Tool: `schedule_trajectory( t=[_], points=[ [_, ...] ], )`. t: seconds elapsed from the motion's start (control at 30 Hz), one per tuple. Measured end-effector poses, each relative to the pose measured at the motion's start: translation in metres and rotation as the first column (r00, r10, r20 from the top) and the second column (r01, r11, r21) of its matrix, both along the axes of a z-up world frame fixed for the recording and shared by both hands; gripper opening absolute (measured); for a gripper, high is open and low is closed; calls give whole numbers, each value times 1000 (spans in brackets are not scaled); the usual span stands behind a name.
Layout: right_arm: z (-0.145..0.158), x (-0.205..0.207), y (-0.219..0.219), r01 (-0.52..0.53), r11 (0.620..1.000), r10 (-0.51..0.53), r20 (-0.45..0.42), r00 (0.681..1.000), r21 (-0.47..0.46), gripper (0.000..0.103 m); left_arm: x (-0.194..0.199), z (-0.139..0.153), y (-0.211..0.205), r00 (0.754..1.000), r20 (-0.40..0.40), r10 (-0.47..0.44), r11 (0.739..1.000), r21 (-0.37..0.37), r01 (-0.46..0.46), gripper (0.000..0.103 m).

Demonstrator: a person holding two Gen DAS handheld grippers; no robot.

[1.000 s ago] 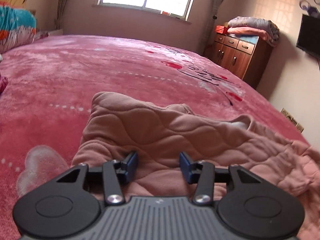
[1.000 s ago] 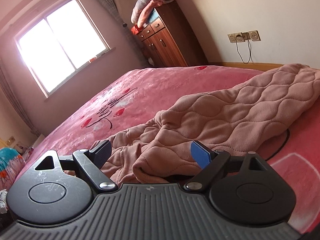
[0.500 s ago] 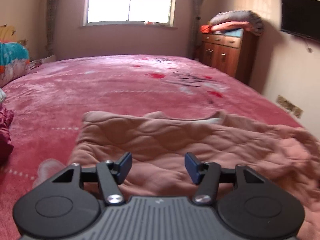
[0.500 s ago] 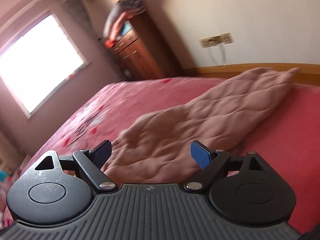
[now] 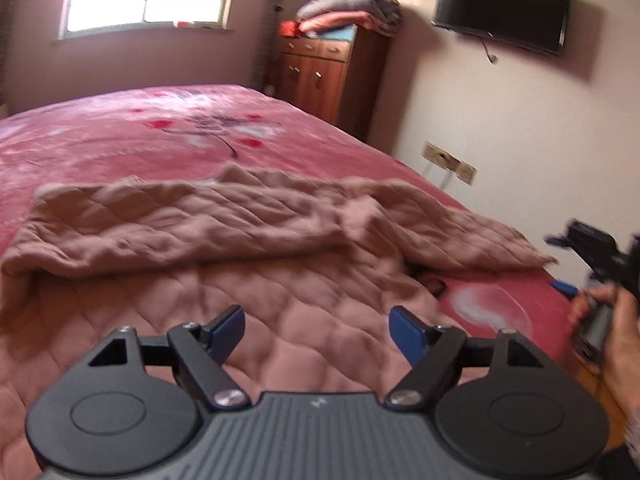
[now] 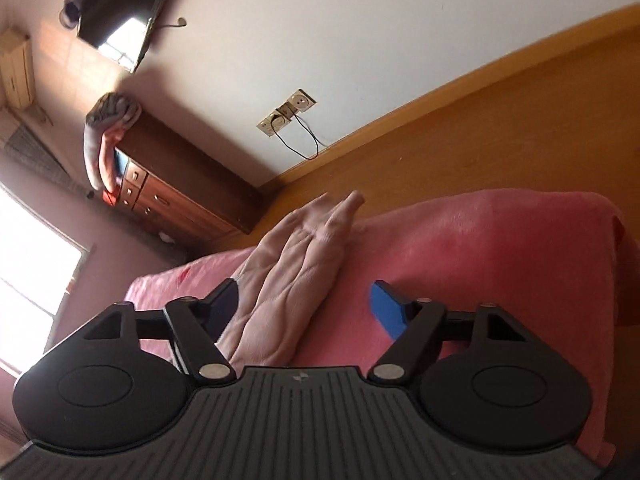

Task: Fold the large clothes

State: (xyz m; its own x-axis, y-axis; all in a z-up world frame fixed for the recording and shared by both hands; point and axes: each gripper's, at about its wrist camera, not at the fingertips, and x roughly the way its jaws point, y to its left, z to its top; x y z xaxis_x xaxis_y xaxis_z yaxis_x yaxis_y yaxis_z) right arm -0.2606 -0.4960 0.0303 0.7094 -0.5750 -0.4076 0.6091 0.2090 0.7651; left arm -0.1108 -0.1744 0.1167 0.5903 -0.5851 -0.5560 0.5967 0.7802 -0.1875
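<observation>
Beyond the quilted garment (image 5: 248, 240), only the right view shows floor (image 6: 500, 128).

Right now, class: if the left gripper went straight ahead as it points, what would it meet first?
Probably the garment: the open left gripper points across its quilted fabric toward the folded ridge. Depth is unclear.

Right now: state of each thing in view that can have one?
left gripper: open, empty, over the garment
right gripper: open, empty, tilted
quilted garment: lying on the bed, top part folded over, sleeve out to the right
TV: off
cabinet: drawers and doors shut
</observation>
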Motion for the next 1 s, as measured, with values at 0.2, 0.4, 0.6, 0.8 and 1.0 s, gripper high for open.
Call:
schedule_trajectory(
  t=[0.2, 0.4, 0.6, 0.8, 1.0],
  points=[
    [-7, 9, -19, -51, 999, 51, 30, 998, -13, 92, -19, -9, -8, 998, -57, -17, 1000, 12, 18, 81],
    [-3, 33, -29, -139, 988, 135, -49, 990, -70, 94, -20, -20, -4, 996, -90, -4, 999, 44, 8, 82],
    [-5, 36, -33, -162, 981, 158, -46, 986, -104, 76, -19, -25, 6, 995, -103, 15, 999, 52, -10, 83],
    [-4, 31, -33, -149, 984, 141, -87, 986, -95, 30, -15, -26, 20, 994, -102, 26, 999, 29, -23, 84],
    [20, 36, -15, -134, 968, 101, -159, 982, -212, 21, -4, -24, 45, 991, -112, 68, 996, -45, -74, 85]
  ],
)
